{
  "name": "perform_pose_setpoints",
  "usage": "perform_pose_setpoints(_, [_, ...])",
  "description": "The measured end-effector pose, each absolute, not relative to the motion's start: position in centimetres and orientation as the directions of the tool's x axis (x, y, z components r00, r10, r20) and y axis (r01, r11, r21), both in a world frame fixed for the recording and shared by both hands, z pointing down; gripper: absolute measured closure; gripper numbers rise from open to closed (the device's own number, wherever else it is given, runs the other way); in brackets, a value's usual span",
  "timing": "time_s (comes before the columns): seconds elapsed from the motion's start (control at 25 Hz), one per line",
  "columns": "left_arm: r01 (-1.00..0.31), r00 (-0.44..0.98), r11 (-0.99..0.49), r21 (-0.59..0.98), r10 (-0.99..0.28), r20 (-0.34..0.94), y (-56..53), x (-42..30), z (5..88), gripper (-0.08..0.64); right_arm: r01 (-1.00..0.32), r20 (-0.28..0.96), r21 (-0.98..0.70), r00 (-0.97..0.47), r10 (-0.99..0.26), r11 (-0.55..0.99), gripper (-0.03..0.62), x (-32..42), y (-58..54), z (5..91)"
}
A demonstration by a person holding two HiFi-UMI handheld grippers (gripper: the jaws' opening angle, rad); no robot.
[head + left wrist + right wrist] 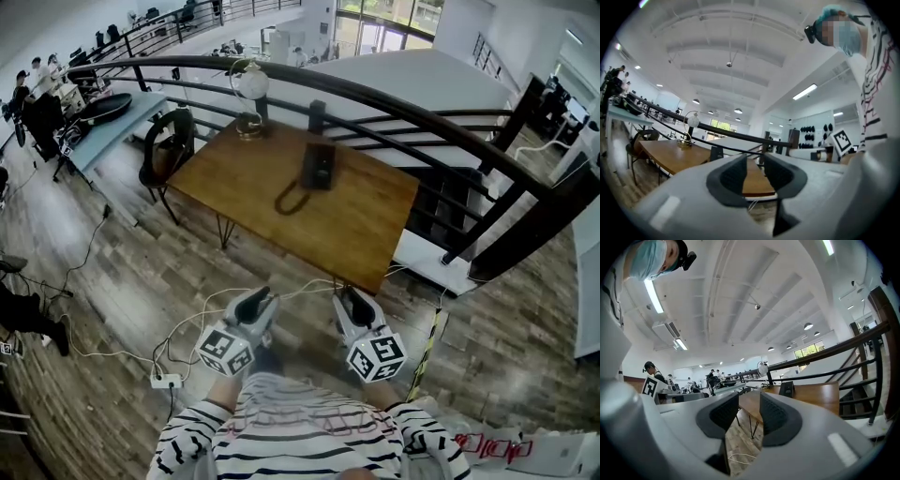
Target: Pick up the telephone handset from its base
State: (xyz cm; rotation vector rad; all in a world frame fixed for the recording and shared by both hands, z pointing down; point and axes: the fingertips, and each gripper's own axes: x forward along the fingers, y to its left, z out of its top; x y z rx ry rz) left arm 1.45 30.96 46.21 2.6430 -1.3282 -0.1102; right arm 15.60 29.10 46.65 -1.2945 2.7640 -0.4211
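A black telephone (319,167) stands on the far half of a wooden table (375,220). Its handset rests on the base, and the dark cord (289,199) loops toward the table's middle. Both grippers are held close to the person's body, well short of the table's near edge. My left gripper (261,296) and my right gripper (349,298) point level at the table, side by side. A gap shows between each pair of jaws with nothing in it. The left gripper view shows my left gripper (754,160) and the telephone (716,153) far off. From my right gripper (749,400) the telephone (786,389) is small.
A globe lamp (249,92) stands at the table's far left corner. A dark curved railing (403,98) runs behind the table. A black chair (169,142) sits at the table's left end. White cables and a power strip (166,381) lie on the wood floor.
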Motion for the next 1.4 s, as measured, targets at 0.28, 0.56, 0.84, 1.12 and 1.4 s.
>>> perform_pose_setpoints(0.28, [-0.767,0.621,-0.6,0.228,-0.783,0.03,25.4,-0.6,47.4,0.426,-0.78,0.089,-0.261,-0.606,-0.791,0.568,0.426,13.8,23.7,47.4])
perform_pose_setpoints(0.56, [-0.725,0.672,-0.643,0.246,-0.739,0.048,18.2,-3.1,47.2,0.405,-0.809,0.122,-0.268,-0.567,-0.815,0.523,0.385,11.0,16.8,47.6])
perform_pose_setpoints(0.84, [-0.692,0.705,-0.67,0.269,-0.707,0.052,10.8,-8.1,46.7,0.403,-0.841,0.133,-0.264,-0.516,-0.846,0.472,0.377,6.7,9.9,46.9])
perform_pose_setpoints(1.12, [-0.653,0.746,-0.706,0.274,-0.661,0.075,4.4,-13.6,46.5,0.4,-0.875,0.137,-0.263,-0.45,-0.883,0.405,0.368,1.9,3.8,46.5])
perform_pose_setpoints(1.4, [-0.611,0.782,-0.736,0.292,-0.618,0.08,-0.4,-15.4,47.6,0.4,-0.902,0.143,-0.249,-0.393,-0.908,0.352,0.367,0.4,0.0,47.0])
